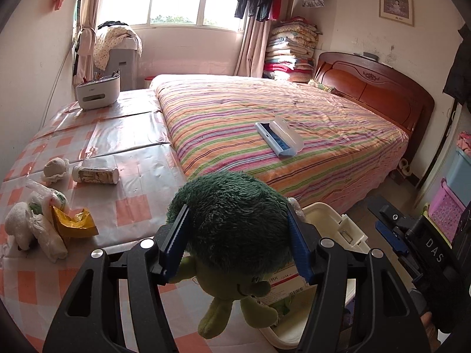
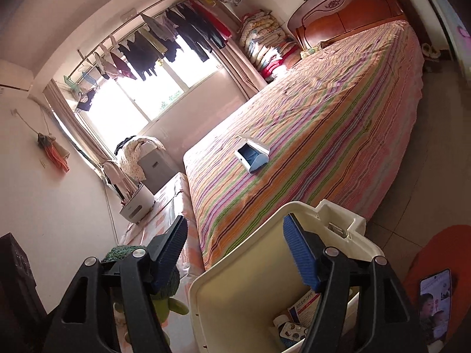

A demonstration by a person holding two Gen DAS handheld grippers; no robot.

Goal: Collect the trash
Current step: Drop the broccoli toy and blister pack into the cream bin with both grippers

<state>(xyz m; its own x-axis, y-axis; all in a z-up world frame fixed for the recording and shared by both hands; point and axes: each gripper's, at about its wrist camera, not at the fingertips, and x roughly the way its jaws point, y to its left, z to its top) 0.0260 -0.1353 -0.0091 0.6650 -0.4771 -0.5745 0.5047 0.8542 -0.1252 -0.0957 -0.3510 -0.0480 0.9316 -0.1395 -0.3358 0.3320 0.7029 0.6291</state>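
1. One green plush toy with a dark shaggy head (image 1: pixel 232 223), near centre.
2. One cream plastic bin (image 2: pixel 235 288), near right, holding one red-and-white cardboard medicine box (image 2: pixel 303 306), one silver blister pack of pills (image 2: pixel 291 331) and one small white bottle (image 2: pixel 279 320).
3. One white cylindrical bottle lying on its side (image 1: pixel 95 175), left, on the checked tabletop.
4. Two crumpled white tissue wads: one far left beside the bottle (image 1: pixel 54 169), one at the near left edge (image 1: pixel 17 223).
5. One crumpled yellow foil wrapper (image 1: pixel 75 223), near left.
6. One crumpled clear plastic bag (image 1: pixel 48 203), near left.
7. One blue-and-white plastic case (image 1: pixel 278 138), centre of the striped bed.
8. One white desktop organiser (image 1: pixel 98 94), far left.
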